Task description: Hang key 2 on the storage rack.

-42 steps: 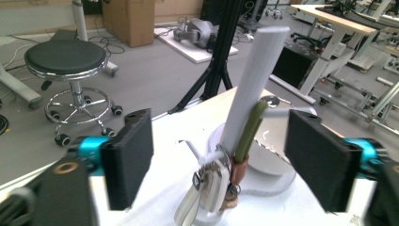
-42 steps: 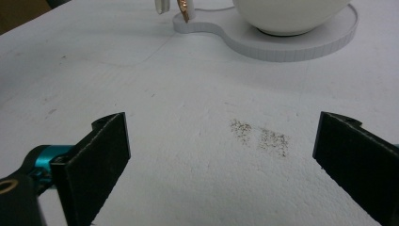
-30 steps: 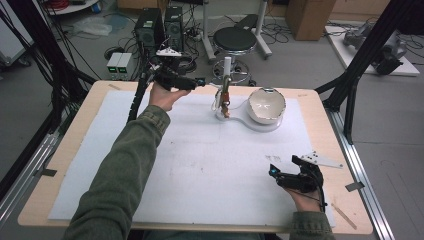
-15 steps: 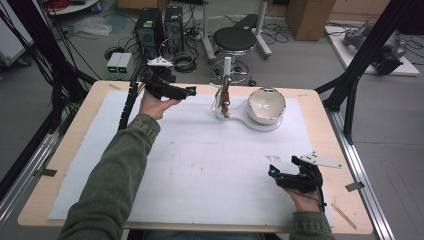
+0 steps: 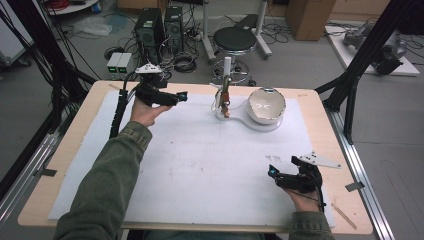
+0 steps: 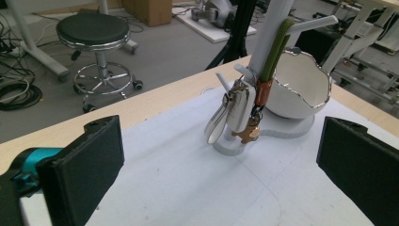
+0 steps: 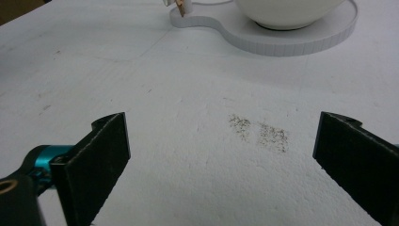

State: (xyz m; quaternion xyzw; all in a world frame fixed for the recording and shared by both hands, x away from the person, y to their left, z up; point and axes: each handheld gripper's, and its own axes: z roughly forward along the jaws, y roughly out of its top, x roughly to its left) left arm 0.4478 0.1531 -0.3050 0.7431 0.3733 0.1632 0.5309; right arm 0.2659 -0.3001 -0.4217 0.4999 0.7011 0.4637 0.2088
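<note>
From the high view, we held the left gripper (image 5: 177,96) near the key bunch (image 5: 225,100) hanging on the white stand (image 5: 227,67), well apart from it. The right gripper (image 5: 274,172) rested near the table's front edge.

In the left gripper view, our jaws stood wide apart, facing the keys; we judged this the approach, with closing on them next.

In the right gripper view, jaws were apart over bare sheet.

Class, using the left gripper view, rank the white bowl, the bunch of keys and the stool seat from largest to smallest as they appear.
1. Stool seat
2. White bowl, close to the seat; the stool stands farther off, so true size is unsure
3. Bunch of keys
</note>
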